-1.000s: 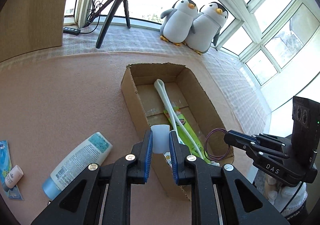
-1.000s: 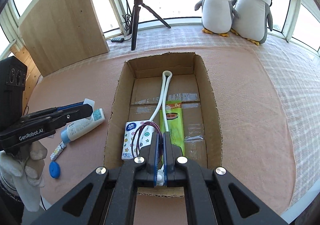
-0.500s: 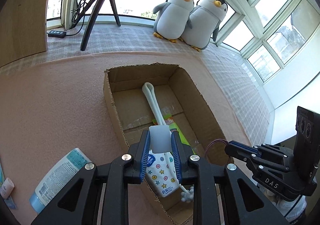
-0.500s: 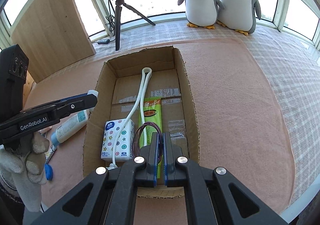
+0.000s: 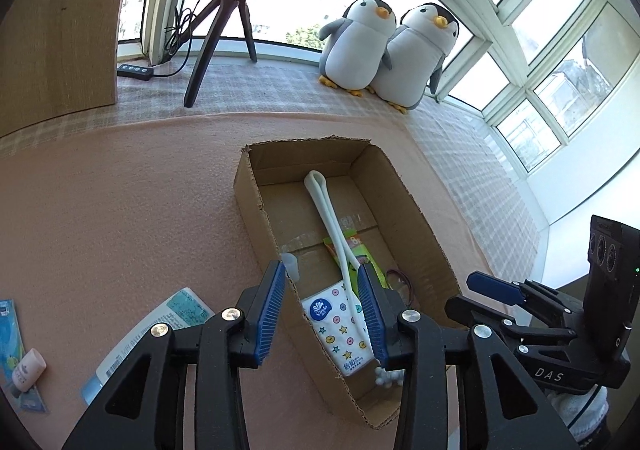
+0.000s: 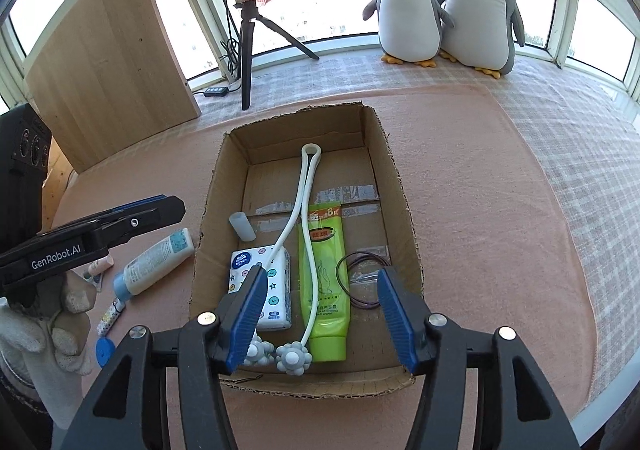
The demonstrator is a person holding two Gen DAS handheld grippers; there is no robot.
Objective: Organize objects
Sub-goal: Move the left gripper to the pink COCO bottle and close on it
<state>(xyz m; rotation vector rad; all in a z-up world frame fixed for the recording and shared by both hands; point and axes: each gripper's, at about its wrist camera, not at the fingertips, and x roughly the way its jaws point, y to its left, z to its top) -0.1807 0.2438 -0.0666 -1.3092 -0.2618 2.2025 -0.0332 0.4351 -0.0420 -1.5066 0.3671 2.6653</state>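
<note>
An open cardboard box (image 6: 400,186) (image 5: 256,210) sits on the pink mat. Inside lie a star-print tissue pack (image 6: 260,282), a green tube (image 6: 324,270), a white looped massager (image 6: 304,210), a small translucent cap (image 6: 242,226) (image 5: 290,266) and a dark hair tie (image 6: 360,278). My right gripper (image 6: 322,310) hovers open over the box's near end, above the hair tie. My left gripper (image 5: 322,310) (image 6: 156,210) is open over the box's left wall, with nothing between its fingers. The right gripper (image 5: 492,288) also shows at the right of the left wrist view.
Left of the box lie a white bottle with a blue cap (image 6: 154,268) (image 5: 160,326), a small pink-capped tube (image 5: 28,368), a patterned stick (image 6: 110,314) and a blue disc (image 6: 105,350). A gloved hand (image 6: 60,314) holds the left gripper. Two plush penguins (image 6: 448,10), a tripod (image 6: 248,62) and a wooden board (image 6: 108,82) stand behind.
Both grippers have opened. The left one let go of the translucent cap, which now lies in the box. The right one released the hair tie onto the box floor.
</note>
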